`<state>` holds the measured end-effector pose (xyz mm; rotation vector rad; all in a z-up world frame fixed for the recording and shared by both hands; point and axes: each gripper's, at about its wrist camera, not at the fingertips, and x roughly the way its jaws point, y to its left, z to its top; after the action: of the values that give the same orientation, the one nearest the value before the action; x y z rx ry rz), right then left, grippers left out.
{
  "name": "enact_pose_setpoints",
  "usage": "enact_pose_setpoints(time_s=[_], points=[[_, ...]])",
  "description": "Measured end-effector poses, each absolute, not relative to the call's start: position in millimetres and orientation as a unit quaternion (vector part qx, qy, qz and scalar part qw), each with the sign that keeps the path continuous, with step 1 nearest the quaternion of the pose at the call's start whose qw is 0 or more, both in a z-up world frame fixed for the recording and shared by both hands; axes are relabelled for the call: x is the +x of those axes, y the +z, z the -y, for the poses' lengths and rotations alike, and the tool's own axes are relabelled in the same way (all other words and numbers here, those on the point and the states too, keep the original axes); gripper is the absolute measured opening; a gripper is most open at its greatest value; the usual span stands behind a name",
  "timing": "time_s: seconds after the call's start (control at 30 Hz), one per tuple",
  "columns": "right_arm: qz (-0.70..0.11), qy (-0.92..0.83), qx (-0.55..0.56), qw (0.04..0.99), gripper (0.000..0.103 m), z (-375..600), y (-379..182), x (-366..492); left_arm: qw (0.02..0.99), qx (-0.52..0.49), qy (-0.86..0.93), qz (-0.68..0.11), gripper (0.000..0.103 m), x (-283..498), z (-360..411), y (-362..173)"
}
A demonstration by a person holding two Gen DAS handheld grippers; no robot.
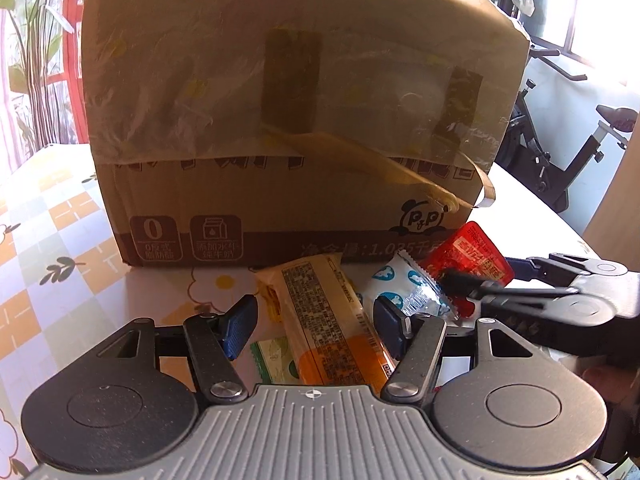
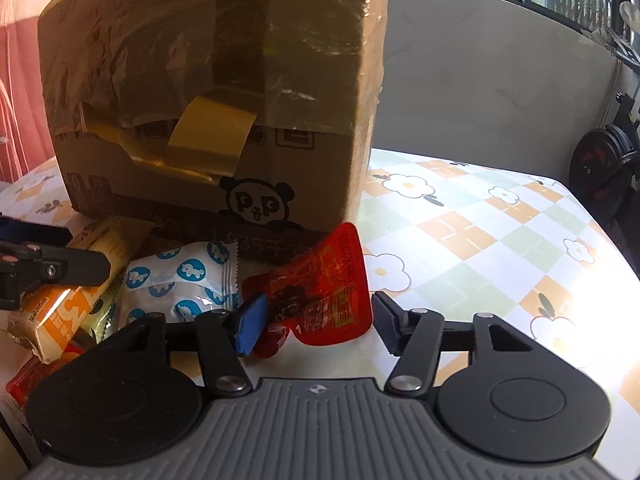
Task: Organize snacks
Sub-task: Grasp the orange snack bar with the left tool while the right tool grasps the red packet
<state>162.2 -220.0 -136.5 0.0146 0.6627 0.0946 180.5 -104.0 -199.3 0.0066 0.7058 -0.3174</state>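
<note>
Red foil snack pouch (image 2: 320, 292) between right gripper (image 2: 316, 320) jaws, unpinched; left gripper (image 1: 316, 324) half-open astride long orange-yellow wrapped bar (image 1: 320, 320), readying pickups.

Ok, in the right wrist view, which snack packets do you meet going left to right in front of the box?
Orange-and-white bar packet → white packet with blue animal prints → red pouch, which sits between the right gripper jaws.
</note>
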Motion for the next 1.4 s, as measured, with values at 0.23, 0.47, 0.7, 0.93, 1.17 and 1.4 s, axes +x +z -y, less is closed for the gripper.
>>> enact_pose_setpoints(time_s=[0.23,0.47,0.7,0.93,1.17,1.4], points=[[-0.309,0.067,0.06,0.947,0.007,241.0,-133.1,161.6,0.925,0.002,-0.155,-0.348,0.066,183.3,103.3,-203.5],[-0.302,0.07,0.066,0.948,0.002,242.1,-130.2,160.3,0.928,0.003,-0.153,-0.34,0.038,178.5,104.3,-199.7],[-0.302,0.065,0.072,0.948,0.002,244.9,-129.5,156.6,0.931,-0.016,-0.137,-0.338,0.038,173.0,93.7,-196.9],[-0.303,0.051,0.039,0.951,0.002,232.5,-129.4,156.8,0.935,-0.009,-0.13,-0.331,0.038,171.7,86.0,-189.7],[-0.293,0.056,0.01,0.954,0.002,223.7,-116.9,145.5,0.939,-0.011,-0.123,-0.322,0.038,167.1,80.6,-183.0],[-0.277,0.044,0.031,0.959,0.001,231.3,-97.2,137.7,0.943,-0.01,-0.127,-0.307,0.038,159.7,79.4,-174.7]])
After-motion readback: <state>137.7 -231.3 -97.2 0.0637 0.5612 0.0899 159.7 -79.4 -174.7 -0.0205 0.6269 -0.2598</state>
